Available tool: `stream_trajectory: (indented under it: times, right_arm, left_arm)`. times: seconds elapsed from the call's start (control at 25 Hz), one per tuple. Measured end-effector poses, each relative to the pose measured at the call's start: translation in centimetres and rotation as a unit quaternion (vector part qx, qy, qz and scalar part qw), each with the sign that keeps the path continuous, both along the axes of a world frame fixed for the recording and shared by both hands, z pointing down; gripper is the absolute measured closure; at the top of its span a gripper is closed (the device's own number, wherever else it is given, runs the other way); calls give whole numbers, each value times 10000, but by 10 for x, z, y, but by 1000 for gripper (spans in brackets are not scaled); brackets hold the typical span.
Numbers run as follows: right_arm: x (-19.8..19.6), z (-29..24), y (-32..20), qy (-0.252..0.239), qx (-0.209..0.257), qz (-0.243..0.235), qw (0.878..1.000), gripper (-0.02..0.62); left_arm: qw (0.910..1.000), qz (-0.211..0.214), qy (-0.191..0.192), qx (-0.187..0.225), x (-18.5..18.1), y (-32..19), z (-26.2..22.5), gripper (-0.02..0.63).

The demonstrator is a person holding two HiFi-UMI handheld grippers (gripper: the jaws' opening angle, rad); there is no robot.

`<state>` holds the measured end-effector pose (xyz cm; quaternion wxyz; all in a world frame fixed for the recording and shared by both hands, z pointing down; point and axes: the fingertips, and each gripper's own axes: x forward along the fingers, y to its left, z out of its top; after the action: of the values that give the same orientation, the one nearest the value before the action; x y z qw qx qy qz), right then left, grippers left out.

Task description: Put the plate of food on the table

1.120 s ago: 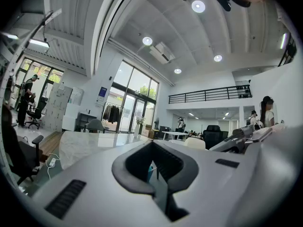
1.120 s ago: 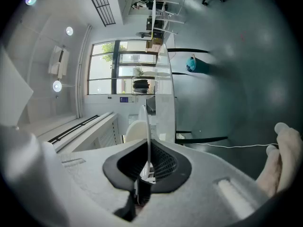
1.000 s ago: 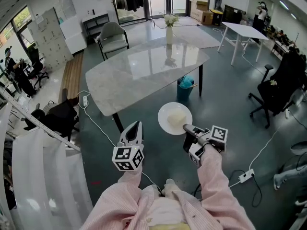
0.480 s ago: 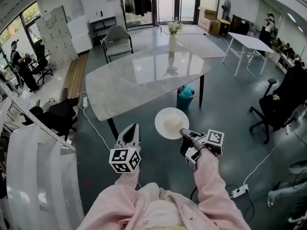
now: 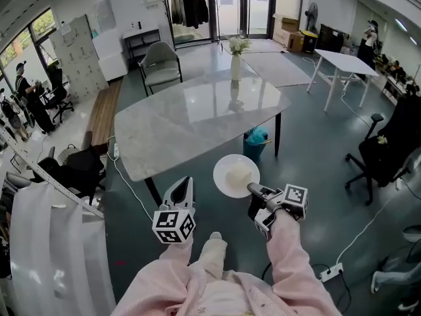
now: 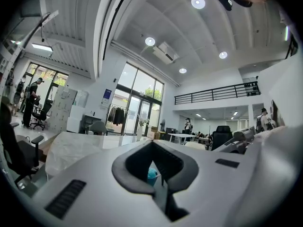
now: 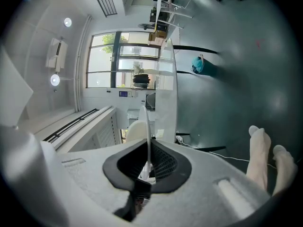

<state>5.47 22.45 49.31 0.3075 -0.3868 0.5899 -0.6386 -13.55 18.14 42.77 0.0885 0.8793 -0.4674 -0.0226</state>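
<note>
A white plate (image 5: 237, 175) with a pale mound of food hangs over the dark floor, just in front of the marble table (image 5: 197, 114). My right gripper (image 5: 254, 190) is shut on the plate's near rim. In the right gripper view the plate (image 7: 147, 126) shows edge-on, pinched between the black pads of the right gripper (image 7: 148, 162), with the table (image 7: 170, 89) beyond. My left gripper (image 5: 183, 184) hovers to the plate's left, shut and holding nothing. The left gripper (image 6: 155, 176) looks toward the tabletop (image 6: 80, 145).
A vase of flowers (image 5: 235, 61) stands at the table's far edge. A teal bin (image 5: 256, 137) sits under the table. A grey armchair (image 5: 160, 61) is behind it, a black office chair (image 5: 381, 157) to the right, a power strip (image 5: 331, 272) with cables on the floor, and white fabric (image 5: 46, 242) at left.
The person has stepped toward the table, which now looks nearer. A foot shows below between the arms. The plate stays in the right gripper; both grippers keep their state.
</note>
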Motion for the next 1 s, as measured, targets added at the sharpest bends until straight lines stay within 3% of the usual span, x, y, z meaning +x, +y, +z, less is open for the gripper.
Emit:
stream_trajectory:
  times: [0.2, 0.56, 1.0]
  right_arm:
    - [8, 2, -39, 70, 137, -10, 9999, 580]
    - [19, 7, -114, -89, -38, 38, 9999, 580]
    - [30, 15, -233, -89, -62, 74, 9999, 580]
  left_arm:
    - [10000, 55, -2, -55, 11, -38, 8, 607]
    - [9997, 117, 25, -207, 27, -119, 15, 607]
    - [9992, 268, 62, -304, 46, -246, 20, 607]
